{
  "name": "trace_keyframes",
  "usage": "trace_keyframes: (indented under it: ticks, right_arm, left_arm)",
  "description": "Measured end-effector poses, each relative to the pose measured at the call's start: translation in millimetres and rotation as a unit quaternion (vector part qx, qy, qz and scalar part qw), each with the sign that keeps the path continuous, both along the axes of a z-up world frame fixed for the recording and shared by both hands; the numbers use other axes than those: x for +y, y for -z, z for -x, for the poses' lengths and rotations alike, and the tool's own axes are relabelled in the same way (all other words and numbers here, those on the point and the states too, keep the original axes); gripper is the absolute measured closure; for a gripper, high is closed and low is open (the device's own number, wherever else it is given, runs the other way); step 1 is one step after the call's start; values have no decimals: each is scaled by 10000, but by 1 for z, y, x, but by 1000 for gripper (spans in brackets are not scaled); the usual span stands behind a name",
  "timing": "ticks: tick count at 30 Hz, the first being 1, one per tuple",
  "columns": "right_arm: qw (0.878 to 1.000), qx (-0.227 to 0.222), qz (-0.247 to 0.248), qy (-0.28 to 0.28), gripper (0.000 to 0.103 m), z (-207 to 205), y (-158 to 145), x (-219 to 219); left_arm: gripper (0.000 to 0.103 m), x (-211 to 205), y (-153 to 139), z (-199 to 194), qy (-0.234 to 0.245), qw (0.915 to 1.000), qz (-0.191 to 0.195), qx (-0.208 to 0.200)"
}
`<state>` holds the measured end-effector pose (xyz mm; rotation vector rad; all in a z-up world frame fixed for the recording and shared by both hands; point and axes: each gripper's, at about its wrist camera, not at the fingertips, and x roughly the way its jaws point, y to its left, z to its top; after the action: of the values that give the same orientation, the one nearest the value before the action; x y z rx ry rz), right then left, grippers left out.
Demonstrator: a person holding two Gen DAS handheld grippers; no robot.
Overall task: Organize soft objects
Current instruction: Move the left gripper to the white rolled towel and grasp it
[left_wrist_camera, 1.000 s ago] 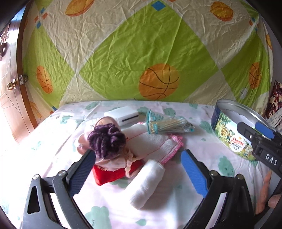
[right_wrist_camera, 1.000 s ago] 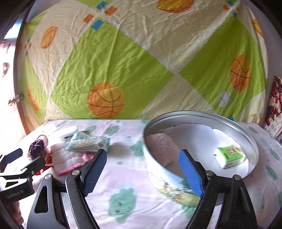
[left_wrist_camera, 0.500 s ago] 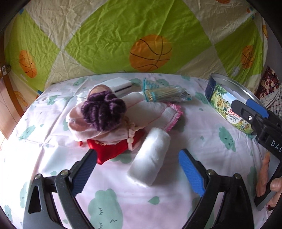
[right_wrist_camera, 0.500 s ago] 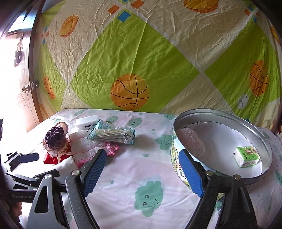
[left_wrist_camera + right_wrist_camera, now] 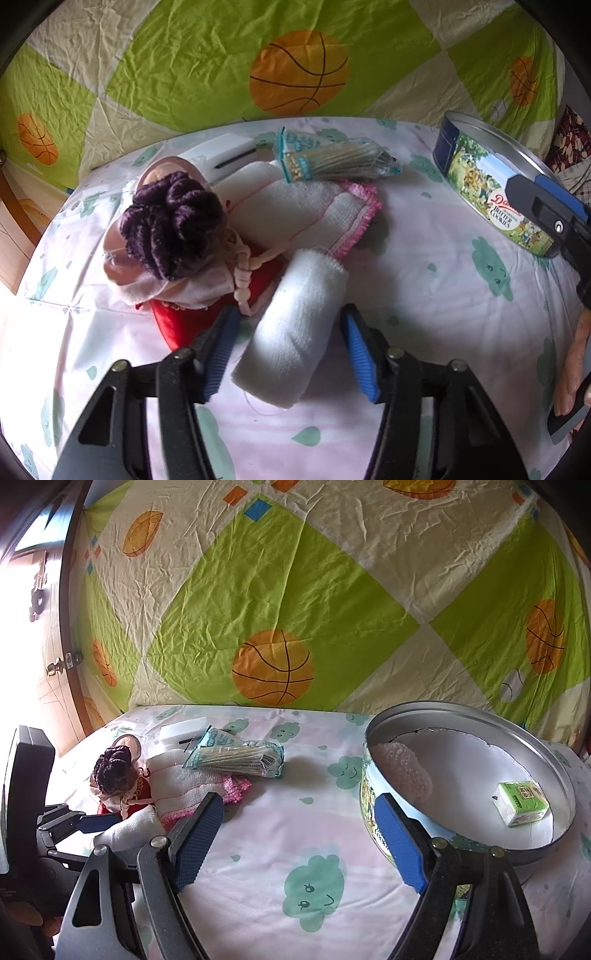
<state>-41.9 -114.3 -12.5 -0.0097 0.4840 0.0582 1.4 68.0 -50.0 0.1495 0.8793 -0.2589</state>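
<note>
A rolled white towel point(image 5: 295, 325) lies on the bed sheet. My left gripper point(image 5: 290, 347) is open with its blue pads on either side of the roll's near end; whether they touch it I cannot tell. A doll with purple hair point(image 5: 173, 229) and red dress lies left of the roll. A folded pink-edged cloth point(image 5: 317, 214) lies behind it. The round cookie tin point(image 5: 469, 786) holds a pink fluffy item point(image 5: 402, 771) and a green tissue pack point(image 5: 522, 801). My right gripper point(image 5: 299, 838) is open and empty, just left of the tin.
A clear packet of cotton swabs point(image 5: 336, 158) lies on the cloth, a white box point(image 5: 225, 155) behind it. A basketball-print sheet point(image 5: 273, 668) hangs behind the bed. A wooden door point(image 5: 44, 664) stands at left. The right gripper shows at the left view's right edge point(image 5: 546, 214).
My left gripper has come down and forward over the rolled towel and its jaws have narrowed around it. The right gripper has shifted slightly; the tin stays beside it.
</note>
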Motion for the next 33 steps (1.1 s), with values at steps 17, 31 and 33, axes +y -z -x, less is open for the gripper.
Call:
trace_keyframes:
  ticks: [17, 31, 33]
  right_arm:
    - [9994, 138, -326, 12, 18, -4, 3, -11]
    - [9940, 228, -472, -957, 18, -27, -4, 44]
    - [9917, 296, -447, -1170, 18, -37, -4, 66]
  left_arm:
    - [71, 10, -33, 39, 128, 9918, 496, -1170]
    - [71, 110, -64, 53, -1173, 9688, 655, -2083]
    - [71, 122, -62, 52, -1302, 9674, 679, -2064]
